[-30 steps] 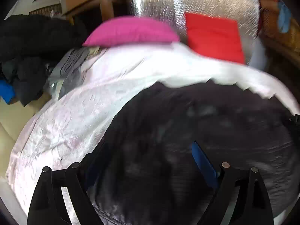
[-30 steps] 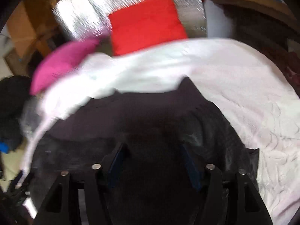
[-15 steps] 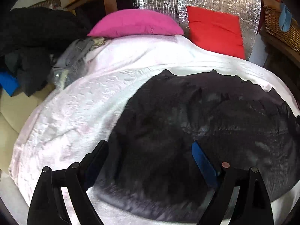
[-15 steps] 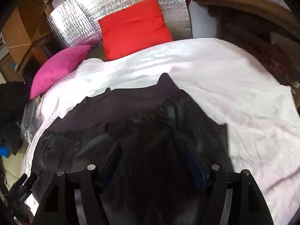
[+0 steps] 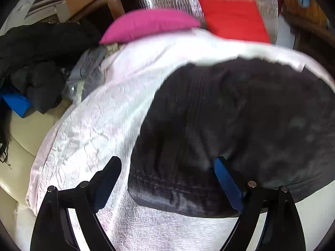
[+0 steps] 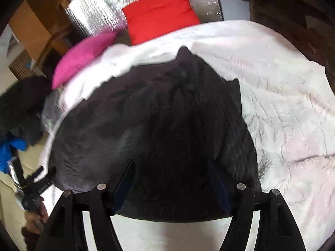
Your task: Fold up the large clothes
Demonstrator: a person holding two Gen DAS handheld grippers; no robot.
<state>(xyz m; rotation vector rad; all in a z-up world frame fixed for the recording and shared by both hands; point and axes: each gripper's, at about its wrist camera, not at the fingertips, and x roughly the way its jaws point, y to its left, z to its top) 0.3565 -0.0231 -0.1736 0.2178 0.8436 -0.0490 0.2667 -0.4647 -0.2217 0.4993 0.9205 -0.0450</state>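
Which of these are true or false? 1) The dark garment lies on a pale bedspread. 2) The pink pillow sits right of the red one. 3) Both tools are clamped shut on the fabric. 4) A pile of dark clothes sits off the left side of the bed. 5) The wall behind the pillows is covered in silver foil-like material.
1) True: the dark garment is spread on the pale bedspread.
2) False: the pink pillow is left of the red pillow.
3) False: the left tool and right tool both stand open over the garment.
4) True: the dark clothes pile lies there.
5) True: the silver backing shows behind them.
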